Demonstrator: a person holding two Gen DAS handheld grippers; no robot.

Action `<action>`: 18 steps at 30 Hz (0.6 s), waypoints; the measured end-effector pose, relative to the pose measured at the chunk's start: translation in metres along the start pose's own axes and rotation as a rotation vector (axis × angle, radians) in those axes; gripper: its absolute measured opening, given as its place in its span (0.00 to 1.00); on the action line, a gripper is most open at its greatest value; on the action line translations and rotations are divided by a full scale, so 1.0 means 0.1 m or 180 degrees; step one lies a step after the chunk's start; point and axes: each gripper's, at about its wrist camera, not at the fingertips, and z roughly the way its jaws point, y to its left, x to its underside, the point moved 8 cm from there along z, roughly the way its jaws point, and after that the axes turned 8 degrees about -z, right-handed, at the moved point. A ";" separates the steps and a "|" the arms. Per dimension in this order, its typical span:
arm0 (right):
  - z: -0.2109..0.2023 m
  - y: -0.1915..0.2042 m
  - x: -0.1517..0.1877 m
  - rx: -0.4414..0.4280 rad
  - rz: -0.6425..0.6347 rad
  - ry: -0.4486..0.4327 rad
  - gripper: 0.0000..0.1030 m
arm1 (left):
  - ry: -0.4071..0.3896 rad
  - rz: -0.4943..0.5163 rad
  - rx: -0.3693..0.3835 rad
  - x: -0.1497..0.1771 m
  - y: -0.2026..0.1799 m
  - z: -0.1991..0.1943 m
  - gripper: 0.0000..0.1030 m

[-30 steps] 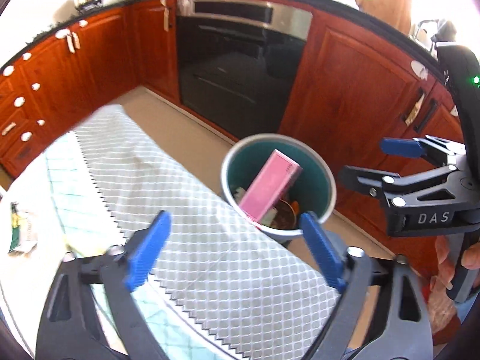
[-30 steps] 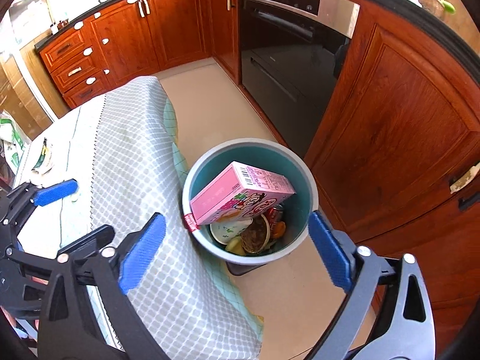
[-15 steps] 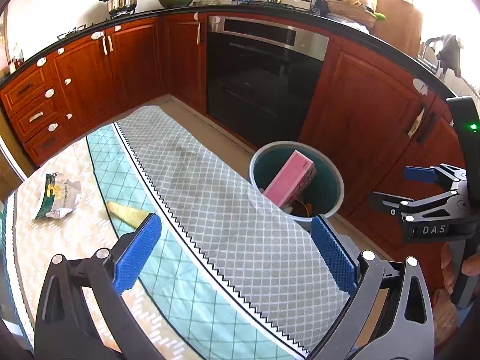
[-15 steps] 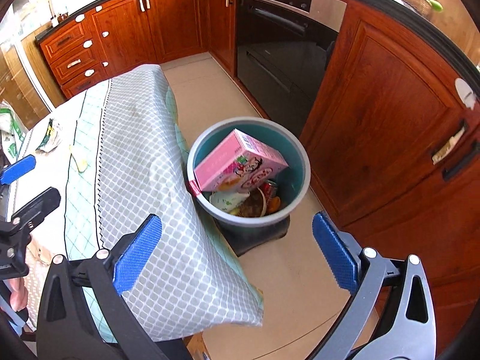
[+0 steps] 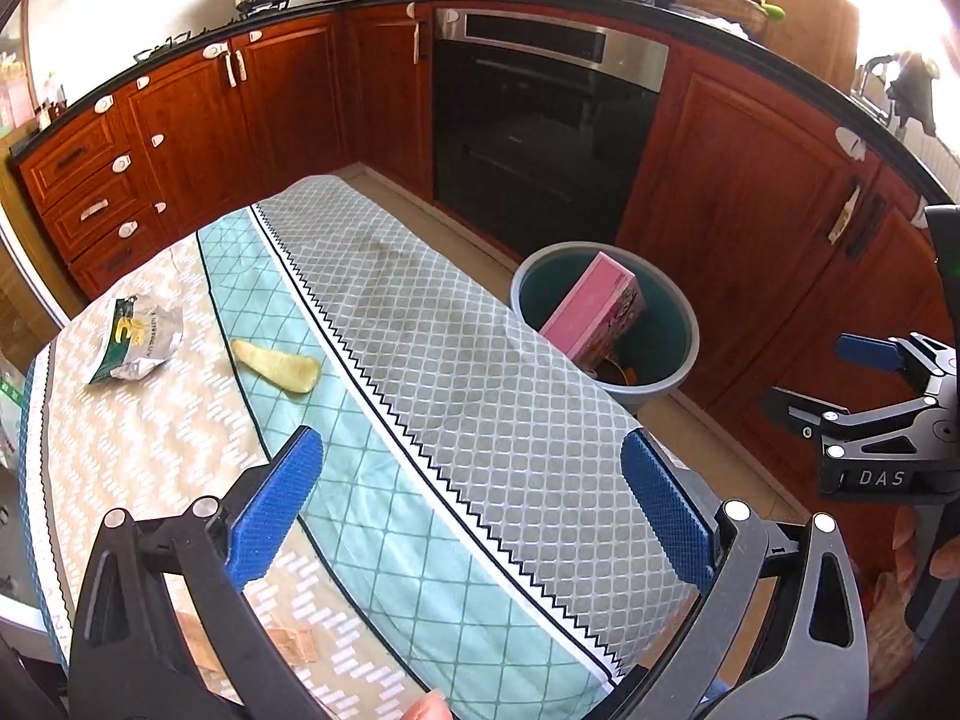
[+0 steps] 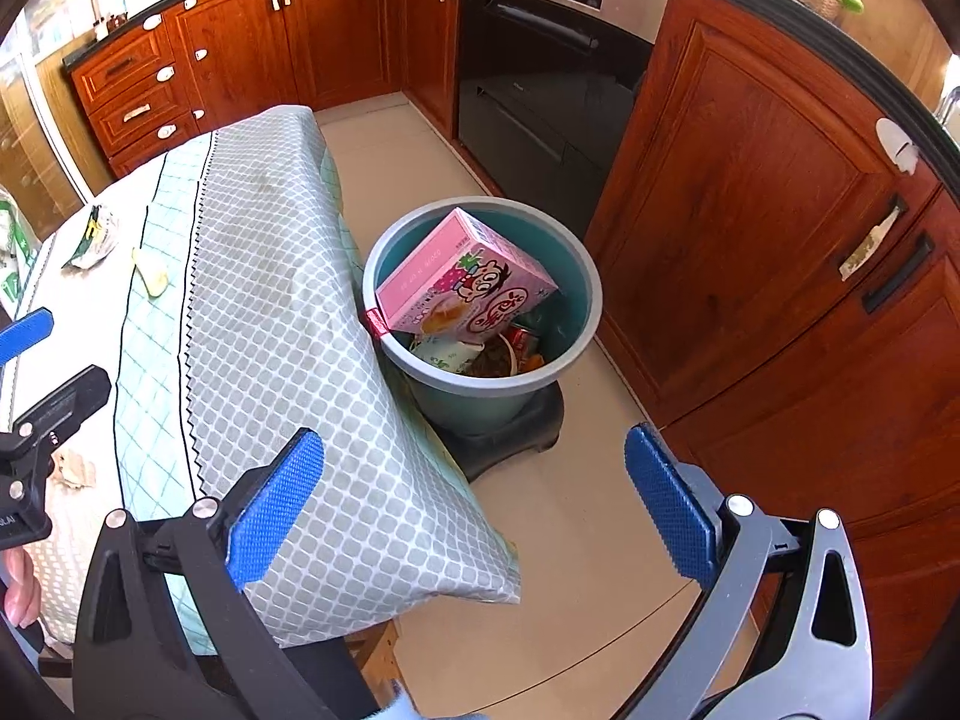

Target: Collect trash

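A grey bin (image 5: 672,324) (image 6: 588,276) with a teal inside stands on the floor beside the table. A pink carton (image 5: 594,306) (image 6: 462,282) leans in it over other trash. On the table lie a crumpled silver-green wrapper (image 5: 139,339) (image 6: 93,237) and a pale yellow peel (image 5: 279,365) (image 6: 151,277). My left gripper (image 5: 474,504) is open and empty above the table's near end. My right gripper (image 6: 474,501) is open and empty, above the table edge and floor, short of the bin. It also shows in the left wrist view (image 5: 840,381).
The table carries a grey, teal and beige cloth (image 5: 456,396) hanging over its edge (image 6: 360,480). A brown scrap (image 5: 288,642) lies near the front. Red wood cabinets (image 6: 750,228) and a black oven (image 5: 540,138) ring the tiled floor (image 6: 570,540).
Both grippers have pulled back and up from the bin. The left view has swung toward the table, bringing the wrapper and peel into sight. The pink carton stays in the bin.
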 end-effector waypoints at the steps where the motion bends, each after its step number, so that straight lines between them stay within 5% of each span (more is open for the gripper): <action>1: 0.01 0.01 0.02 0.0008 -0.0024 0.0007 0.94 | -0.0005 -0.0014 -0.0027 0.02 0.00 0.00 0.97; 18: 0.13 0.07 0.26 0.0101 -0.0222 0.0051 0.94 | 0.0117 -0.0018 -0.0185 0.22 -0.07 0.10 0.97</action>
